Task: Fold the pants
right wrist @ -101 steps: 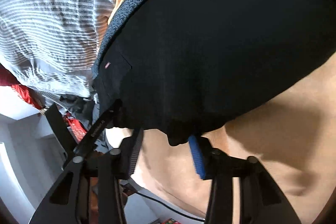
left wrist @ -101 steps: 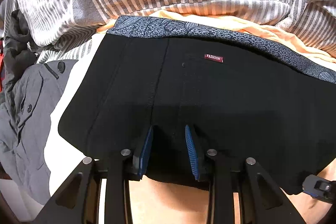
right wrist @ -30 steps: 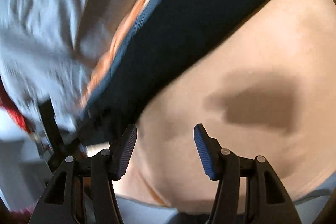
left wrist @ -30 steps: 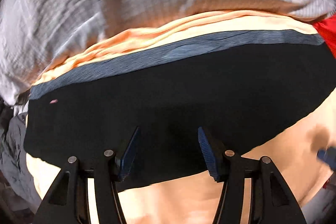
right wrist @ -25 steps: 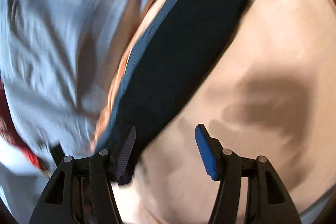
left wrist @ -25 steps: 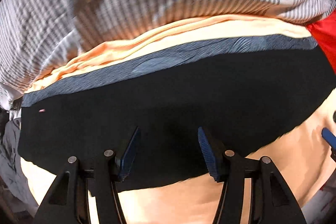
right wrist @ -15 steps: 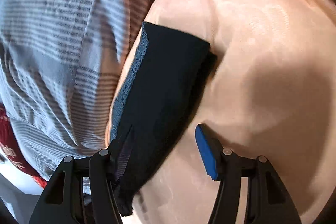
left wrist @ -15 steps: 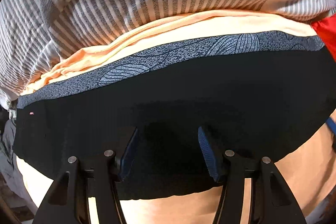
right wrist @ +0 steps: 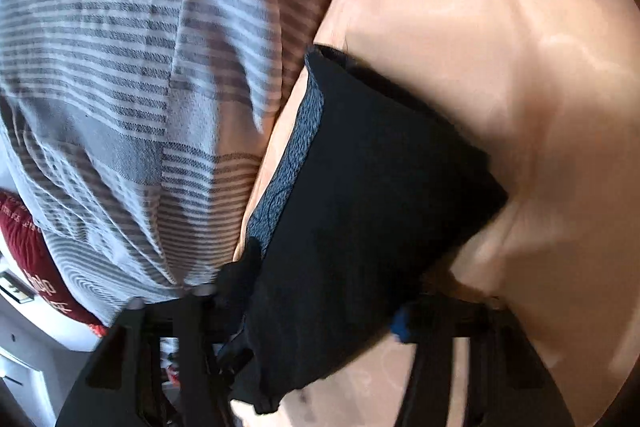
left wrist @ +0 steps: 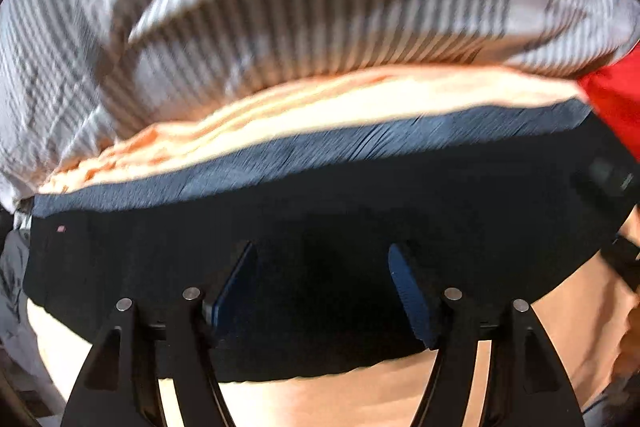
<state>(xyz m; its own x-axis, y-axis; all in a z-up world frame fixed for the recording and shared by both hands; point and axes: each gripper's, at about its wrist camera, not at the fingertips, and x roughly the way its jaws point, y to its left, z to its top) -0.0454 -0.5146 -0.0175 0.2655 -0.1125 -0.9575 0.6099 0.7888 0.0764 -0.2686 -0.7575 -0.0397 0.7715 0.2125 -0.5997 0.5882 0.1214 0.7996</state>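
Left wrist view: the left gripper (left wrist: 322, 281) has just been opening, its fingers wide apart over the black pants (left wrist: 320, 227), which lie across the middle of the frame on the peach sheet (left wrist: 320, 403). Right wrist view: the right gripper (right wrist: 320, 311) has just been closing, with the pants' near end (right wrist: 360, 207) between its fingers at lower middle; whether they pinch it, I cannot tell.

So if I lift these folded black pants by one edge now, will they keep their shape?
Probably not. The black pants look soft and thin, with the near corner already drooping, so layers would likely sag apart. They lie on a smooth peach sheet, so a push may slide them.
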